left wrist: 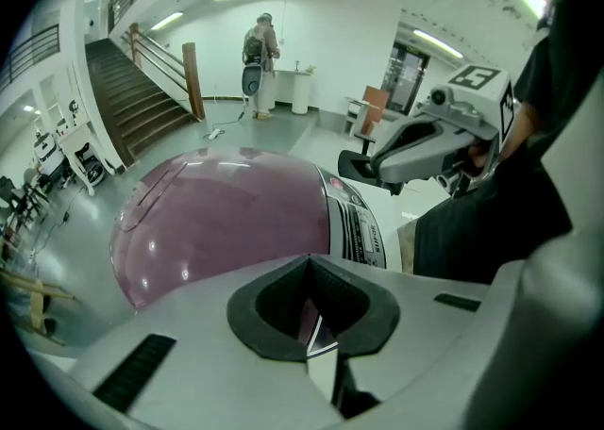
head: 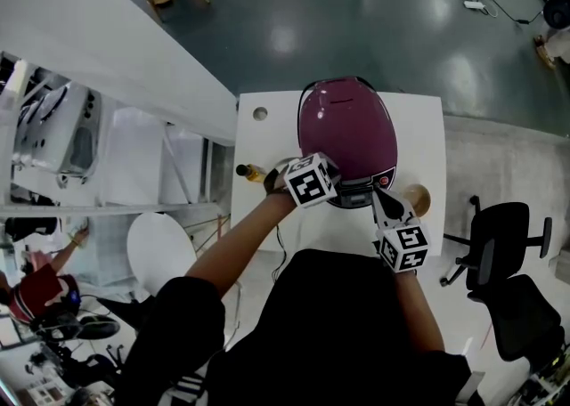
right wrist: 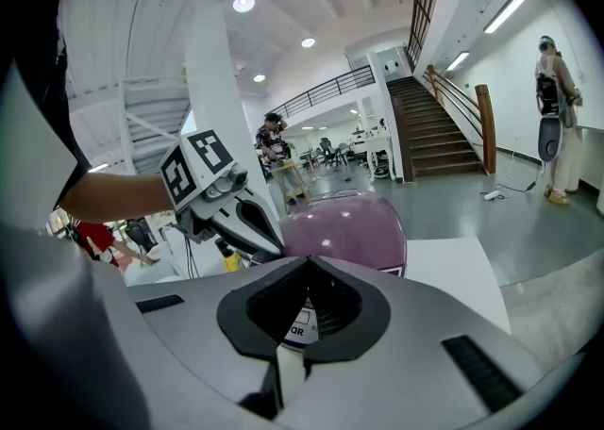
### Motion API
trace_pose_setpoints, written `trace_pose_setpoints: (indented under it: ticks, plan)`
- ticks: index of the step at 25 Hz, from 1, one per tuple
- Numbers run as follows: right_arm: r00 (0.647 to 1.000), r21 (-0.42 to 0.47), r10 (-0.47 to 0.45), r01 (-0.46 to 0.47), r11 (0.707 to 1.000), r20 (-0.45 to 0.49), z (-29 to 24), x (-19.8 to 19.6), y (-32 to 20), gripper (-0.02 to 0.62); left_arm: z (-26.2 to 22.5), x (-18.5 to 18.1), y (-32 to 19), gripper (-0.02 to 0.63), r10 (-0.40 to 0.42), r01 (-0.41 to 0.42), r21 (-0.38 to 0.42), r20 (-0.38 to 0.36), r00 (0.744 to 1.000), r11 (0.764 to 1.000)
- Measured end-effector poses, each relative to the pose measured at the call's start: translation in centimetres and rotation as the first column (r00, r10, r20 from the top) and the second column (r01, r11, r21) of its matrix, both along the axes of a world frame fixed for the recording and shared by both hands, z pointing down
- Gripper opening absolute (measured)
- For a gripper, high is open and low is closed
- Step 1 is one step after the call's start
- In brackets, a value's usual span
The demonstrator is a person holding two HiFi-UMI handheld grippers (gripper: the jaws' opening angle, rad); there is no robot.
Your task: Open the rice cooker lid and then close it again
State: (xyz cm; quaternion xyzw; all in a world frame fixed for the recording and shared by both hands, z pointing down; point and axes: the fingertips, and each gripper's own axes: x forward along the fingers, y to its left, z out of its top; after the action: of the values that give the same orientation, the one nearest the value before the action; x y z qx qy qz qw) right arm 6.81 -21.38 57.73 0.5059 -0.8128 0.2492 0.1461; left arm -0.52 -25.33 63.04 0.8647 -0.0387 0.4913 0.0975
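Observation:
The maroon rice cooker (head: 347, 133) stands on the white table (head: 423, 128) with its lid down. Its domed lid (left wrist: 226, 216) fills the left gripper view, and the control panel (left wrist: 357, 223) faces me. My left gripper (head: 325, 189) points steeply down at the cooker's front left edge, jaws shut with nothing between them. My right gripper (head: 381, 201) comes in from the front right, its tips just short of the panel, also shut and empty. The right gripper view shows the cooker (right wrist: 344, 225) ahead and the left gripper (right wrist: 236, 211) beside it.
A round wooden piece (head: 417, 198) lies on the table right of the cooker, close to the right gripper. A small yellow bottle (head: 252, 173) stands at the left edge. A black office chair (head: 503, 235) is to the right, a white round stool (head: 160, 248) to the left.

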Motion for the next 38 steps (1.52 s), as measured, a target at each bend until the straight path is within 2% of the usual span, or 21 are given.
trace_pose_setpoints:
  ticks: [2,4,10,13,15,18,21,24,27,29,33,36,38]
  plan:
    - [1.000,0.000,0.000,0.000,1.000,0.001,-0.2,-0.2,-0.4,0.000,-0.1,-0.1,-0.2,0.002,0.019,-0.019,0.001,0.021,1.000,1.000]
    - [1.000,0.003,0.000,0.000,1.000,0.003,-0.4,-0.4,-0.5,0.000,0.0,-0.2,-0.3,0.002,0.017,-0.017,0.003,0.009,1.000,1.000]
    - [1.000,0.019,0.011,-0.011,1.000,-0.005,-1.1,0.0,-0.2,0.000,0.0,-0.4,-0.1,0.002,-0.031,0.028,-0.035,-0.070,0.997,0.999]
    - [1.000,0.030,0.023,-0.023,0.999,-0.011,-1.6,0.3,0.2,0.000,-0.6,-0.8,-0.5,0.002,-0.080,0.080,-0.007,-0.126,0.989,0.997]
    - [0.999,0.038,0.033,-0.032,0.999,-0.014,-2.0,0.4,0.7,0.000,-1.7,-1.3,-0.5,0.002,-0.127,0.133,0.018,-0.192,0.973,0.991]
    - [0.998,0.041,0.051,-0.050,0.998,-0.022,-2.2,0.6,2.0,0.000,-3.6,-2.1,0.0,0.002,-0.211,0.232,0.026,-0.325,0.922,0.972]
    - [0.997,0.029,0.070,-0.069,0.997,-0.034,-2.0,0.7,3.9,0.000,-4.4,-3.3,1.5,0.003,-0.310,0.343,-0.003,-0.437,0.844,0.939]
    - [0.996,-0.005,0.079,-0.080,0.997,-0.043,-1.3,0.6,5.9,0.000,-4.4,-4.6,4.1,0.003,-0.394,0.432,-0.051,-0.514,0.762,0.901]
    - [0.997,-0.018,0.051,-0.052,0.998,-0.053,-1.3,0.1,7.2,0.000,-4.4,-5.4,7.6,0.003,-0.443,0.469,-0.104,-0.552,0.706,0.877]
    - [0.998,0.003,0.022,-0.021,1.000,-0.053,-1.9,-0.4,7.6,0.000,-4.9,-6.0,9.6,0.003,-0.476,0.509,-0.118,-0.576,0.665,0.853]
    - [0.999,0.037,-0.042,0.043,0.998,-0.035,-2.9,-1.2,9.1,0.000,-6.7,-7.1,12.9,0.003,-0.519,0.608,-0.091,-0.628,0.580,0.789]
    - [0.996,0.058,-0.082,0.083,0.995,-0.026,-3.4,-1.2,11.2,0.000,-7.9,-7.7,15.9,0.003,-0.544,0.670,-0.067,-0.646,0.535,0.739]
    - [0.995,0.080,-0.095,0.096,0.992,-0.015,-4.0,-0.8,12.7,0.000,-8.4,-8.0,17.8,0.002,-0.562,0.715,-0.047,-0.655,0.505,0.698]
